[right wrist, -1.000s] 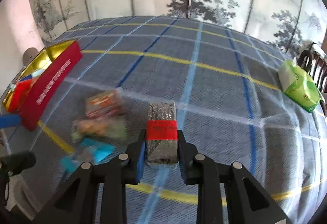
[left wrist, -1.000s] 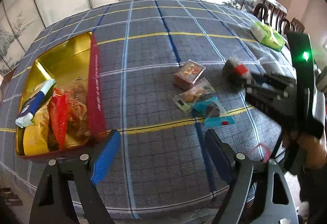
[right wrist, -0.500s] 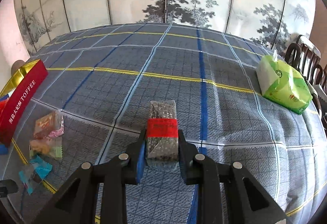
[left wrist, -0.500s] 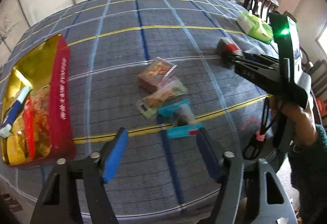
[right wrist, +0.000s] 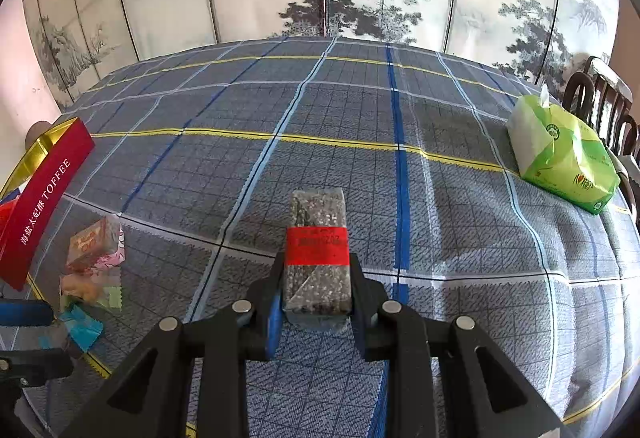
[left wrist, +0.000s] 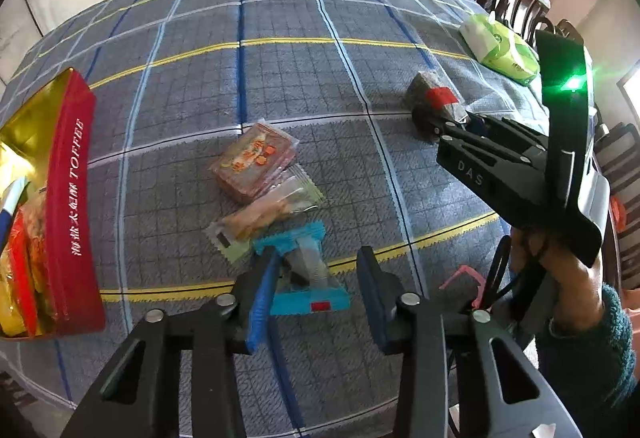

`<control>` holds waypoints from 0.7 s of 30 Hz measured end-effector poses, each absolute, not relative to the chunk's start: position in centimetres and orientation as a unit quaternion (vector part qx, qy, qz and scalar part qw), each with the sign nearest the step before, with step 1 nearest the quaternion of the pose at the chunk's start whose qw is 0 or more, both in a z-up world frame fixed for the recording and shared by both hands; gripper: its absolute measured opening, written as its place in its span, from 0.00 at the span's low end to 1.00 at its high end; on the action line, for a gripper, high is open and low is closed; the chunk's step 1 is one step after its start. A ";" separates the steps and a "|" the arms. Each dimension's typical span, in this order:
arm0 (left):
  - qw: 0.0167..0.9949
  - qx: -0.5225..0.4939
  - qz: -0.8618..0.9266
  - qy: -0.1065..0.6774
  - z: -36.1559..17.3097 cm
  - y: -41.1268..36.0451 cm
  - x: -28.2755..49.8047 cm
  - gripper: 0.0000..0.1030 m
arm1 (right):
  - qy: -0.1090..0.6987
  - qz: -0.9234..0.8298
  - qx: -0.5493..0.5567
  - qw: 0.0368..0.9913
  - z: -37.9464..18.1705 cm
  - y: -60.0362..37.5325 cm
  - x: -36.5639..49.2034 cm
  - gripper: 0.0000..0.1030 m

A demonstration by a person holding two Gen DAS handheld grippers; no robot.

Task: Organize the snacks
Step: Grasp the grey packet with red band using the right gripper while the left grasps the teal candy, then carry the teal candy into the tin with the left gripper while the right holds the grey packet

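The right gripper [right wrist: 316, 294] clamps a grainy snack bar with a red band [right wrist: 317, 250] just above the checked bench [right wrist: 460, 238]. The left gripper [left wrist: 316, 290] is closing around the teal packet [left wrist: 306, 278], pads not yet touching; the red toffee tin [left wrist: 70, 206] sits at nine o'clock.

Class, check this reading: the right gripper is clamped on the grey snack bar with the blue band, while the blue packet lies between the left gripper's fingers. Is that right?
Not quite: the band on the grey snack bar is red, as the right wrist view shows. The rest holds: the right gripper is clamped on it, and the blue packet lies between the closing left gripper's fingers.
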State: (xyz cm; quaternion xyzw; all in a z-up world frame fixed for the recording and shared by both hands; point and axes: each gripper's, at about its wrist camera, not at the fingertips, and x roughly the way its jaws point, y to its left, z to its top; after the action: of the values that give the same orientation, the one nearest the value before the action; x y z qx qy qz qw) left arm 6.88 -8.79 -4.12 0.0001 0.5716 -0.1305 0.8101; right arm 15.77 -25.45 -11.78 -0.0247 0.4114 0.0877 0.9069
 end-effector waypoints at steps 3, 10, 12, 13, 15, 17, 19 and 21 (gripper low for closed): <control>0.810 0.004 -0.127 0.573 -4.5 -8.8 7.0 0.33 | 0.412 0.088 -0.024 0.907 -11.8 -25.4 15.8 0.26; 0.805 0.009 -0.125 0.580 -5.7 -8.6 7.3 0.31 | 0.412 0.091 -0.018 0.906 -11.8 -25.6 15.8 0.26; 0.804 0.007 -0.126 0.580 -5.9 -8.6 7.4 0.31 | 0.412 0.091 -0.018 0.906 -11.8 -25.5 15.8 0.26; 0.804 0.007 -0.128 0.580 -6.0 -8.6 7.5 0.30 | 0.412 0.091 -0.018 0.907 -11.8 -25.6 15.8 0.26; 0.805 0.008 -0.129 0.579 -6.0 -8.5 7.4 0.30 | 0.412 0.091 -0.018 0.907 -11.8 -25.6 15.8 0.26; 0.807 0.013 -0.131 0.576 -5.9 -8.5 7.3 0.28 | 0.412 0.091 -0.018 0.907 -11.8 -25.6 15.8 0.26; 0.809 0.019 -0.133 0.573 -5.8 -8.6 7.0 0.28 | 0.412 0.091 -0.018 0.907 -11.8 -25.6 15.8 0.26; 0.809 0.021 -0.136 0.572 -5.8 -8.6 6.9 0.27 | 0.412 0.091 -0.019 0.907 -11.8 -25.6 15.8 0.26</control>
State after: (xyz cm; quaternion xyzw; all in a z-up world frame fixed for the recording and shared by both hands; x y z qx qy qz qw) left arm 6.88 -8.62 -5.81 0.0212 0.5717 -0.1365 0.8088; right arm 15.79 -25.57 -11.81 -0.0186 0.4118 0.0910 0.9065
